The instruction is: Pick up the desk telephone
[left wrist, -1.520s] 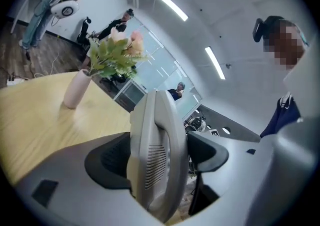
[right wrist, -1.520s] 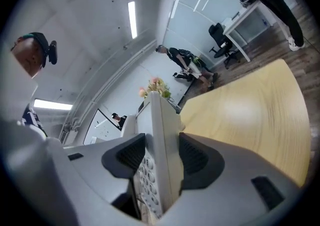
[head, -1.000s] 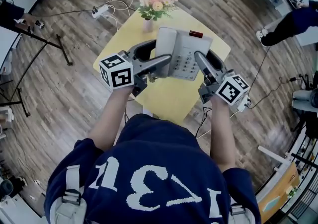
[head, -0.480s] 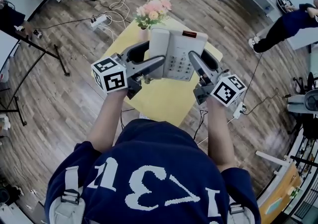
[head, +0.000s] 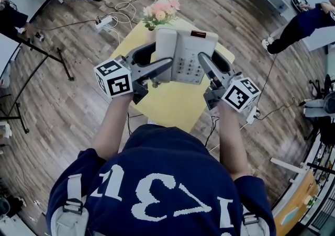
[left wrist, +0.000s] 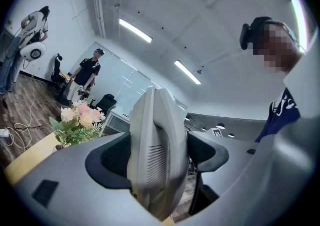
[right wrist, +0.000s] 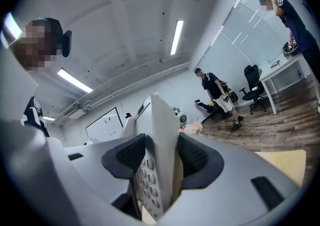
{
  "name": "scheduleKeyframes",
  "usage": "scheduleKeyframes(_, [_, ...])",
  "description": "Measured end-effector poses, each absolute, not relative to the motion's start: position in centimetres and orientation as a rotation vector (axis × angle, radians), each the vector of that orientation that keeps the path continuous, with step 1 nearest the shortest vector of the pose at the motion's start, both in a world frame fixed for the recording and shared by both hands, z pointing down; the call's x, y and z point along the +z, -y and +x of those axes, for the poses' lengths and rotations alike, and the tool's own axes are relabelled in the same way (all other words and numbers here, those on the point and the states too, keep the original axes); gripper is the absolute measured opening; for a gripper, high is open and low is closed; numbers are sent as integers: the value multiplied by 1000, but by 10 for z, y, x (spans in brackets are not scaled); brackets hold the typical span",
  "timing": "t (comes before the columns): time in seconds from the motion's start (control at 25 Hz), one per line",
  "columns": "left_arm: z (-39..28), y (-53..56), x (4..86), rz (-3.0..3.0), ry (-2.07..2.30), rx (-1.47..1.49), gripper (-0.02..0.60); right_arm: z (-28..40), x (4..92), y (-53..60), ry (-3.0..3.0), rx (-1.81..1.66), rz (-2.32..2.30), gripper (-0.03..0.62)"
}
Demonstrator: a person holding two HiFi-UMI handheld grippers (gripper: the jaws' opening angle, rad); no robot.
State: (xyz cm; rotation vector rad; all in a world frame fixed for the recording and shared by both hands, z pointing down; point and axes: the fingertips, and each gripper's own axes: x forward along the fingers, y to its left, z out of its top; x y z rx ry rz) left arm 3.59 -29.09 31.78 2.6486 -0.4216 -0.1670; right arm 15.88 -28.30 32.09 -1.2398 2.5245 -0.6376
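Desk telephone (head: 189,56): rigid, smooth plastic, likely light; the handset may slip loose. Left tongs (left wrist: 159,156) clamp its handset side, right tongs (right wrist: 161,159) its keypad edge, above the table (head: 172,105).

Left gripper (head: 163,53), right gripper (head: 209,55), fingers (head: 159,66) clamped

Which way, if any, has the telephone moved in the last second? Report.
Yes. The telephone has risen: it now hides the far corner of the yellow table by the flowers.

The phone (head: 187,57) is pale grey, with its handset cradled on the left and its keypad facing up. It sits upper centre in the head view, held at both side edges.
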Motion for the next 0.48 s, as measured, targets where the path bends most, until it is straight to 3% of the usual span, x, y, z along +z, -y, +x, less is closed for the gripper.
scheduleKeyframes(0.48, [36, 294, 315, 2637, 422, -177, 357, 159, 319, 285, -2523, -658, -1260, 224])
